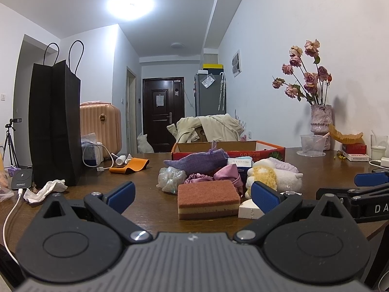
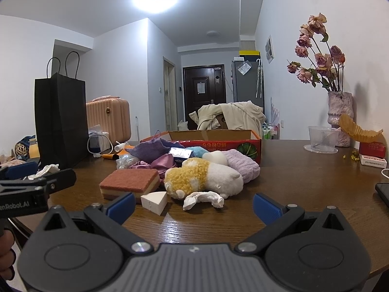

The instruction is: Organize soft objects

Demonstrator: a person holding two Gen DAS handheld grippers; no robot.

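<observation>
Holding both grippers low before the pile, I find nothing grasped: left gripper [image 1: 193, 192] gapes wide and empty, right gripper [image 2: 193, 203] likewise. Landmark: the box [image 2: 245, 143]. Soft objects lie heaped just in front of it, none visibly inside. The sponge [image 1: 207, 198] sits nearest my left gripper; the plush [image 2: 203, 178] beside it, a white wedge [image 2: 154, 202] touching the sponge. Judged step: opening approach. Next move calls for advancing onto the sponge, closing gently, then lifting it to the box.
</observation>
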